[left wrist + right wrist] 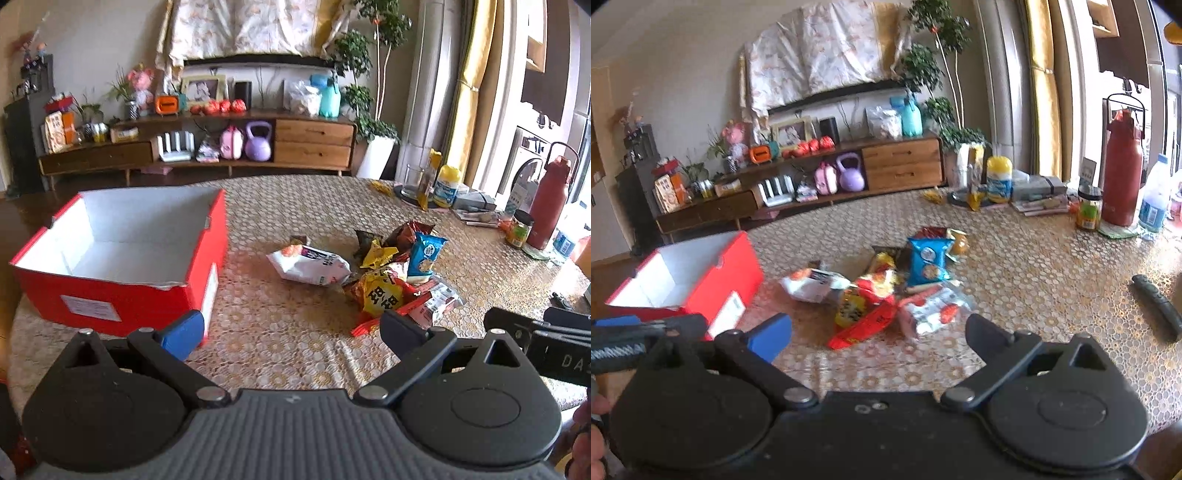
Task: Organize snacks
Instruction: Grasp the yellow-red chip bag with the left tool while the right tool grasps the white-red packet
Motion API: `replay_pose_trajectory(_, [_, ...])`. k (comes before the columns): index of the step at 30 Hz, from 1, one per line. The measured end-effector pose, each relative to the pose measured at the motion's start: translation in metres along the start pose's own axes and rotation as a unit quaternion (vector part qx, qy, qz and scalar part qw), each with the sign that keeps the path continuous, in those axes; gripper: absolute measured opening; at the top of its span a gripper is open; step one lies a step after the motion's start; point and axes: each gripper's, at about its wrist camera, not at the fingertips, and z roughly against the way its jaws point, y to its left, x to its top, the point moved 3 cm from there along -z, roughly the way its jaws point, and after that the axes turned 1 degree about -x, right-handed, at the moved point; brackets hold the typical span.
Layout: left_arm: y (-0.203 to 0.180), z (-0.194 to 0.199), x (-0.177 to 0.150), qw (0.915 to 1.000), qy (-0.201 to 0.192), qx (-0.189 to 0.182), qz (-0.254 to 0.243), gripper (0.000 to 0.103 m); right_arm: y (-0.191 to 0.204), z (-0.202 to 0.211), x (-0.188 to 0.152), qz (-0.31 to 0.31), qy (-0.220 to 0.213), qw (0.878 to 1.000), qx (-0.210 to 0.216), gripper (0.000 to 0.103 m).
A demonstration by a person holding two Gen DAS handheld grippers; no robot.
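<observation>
My left gripper and right gripper both hang with fingers spread and empty above the counter, the snack pile sits mid-counter, and the red box at its left edge holds nothing, so I judge the sorting unstarted.

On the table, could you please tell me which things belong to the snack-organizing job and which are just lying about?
Job: red box; snack pile: white packet, blue packet, yellow packet.

Lying about: red flask, yellow-lidded tub, glass, jar.
</observation>
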Motion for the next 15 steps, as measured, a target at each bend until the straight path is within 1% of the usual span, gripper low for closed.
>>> replay_pose_trajectory(4, [-0.007, -0.026, 0.013, 0.9998, 0.014, -0.013, 0.003, 0.102, -0.017, -0.028, 0.004, 0.017, 0.014, 1.000, -0.017, 0.098])
replay_pose_trajectory(6, [-0.013, -0.039, 0.020, 0.9997, 0.020, -0.018, -0.001, 0.102, -0.026, -0.043, 0.006, 0.023, 0.023, 0.999, -0.021, 0.094])
replay_pose_trajectory(8, [-0.021, -0.053, 0.028, 0.9994, 0.024, -0.021, -0.011, 0.102, -0.033, -0.058, 0.006, 0.022, 0.034, 0.999, -0.026, 0.093])
replay_pose_trajectory(12, [-0.036, -0.087, 0.038, 0.9977, 0.058, -0.030, -0.018, 0.102, -0.048, -0.085, 0.010, 0.002, 0.063, 0.998, -0.017, 0.092])
replay_pose_trajectory(15, [-0.050, -0.110, 0.040, 0.9964, 0.074, -0.033, -0.023, 0.102, -0.056, -0.104, 0.011, -0.013, 0.077, 0.997, -0.025, 0.092])
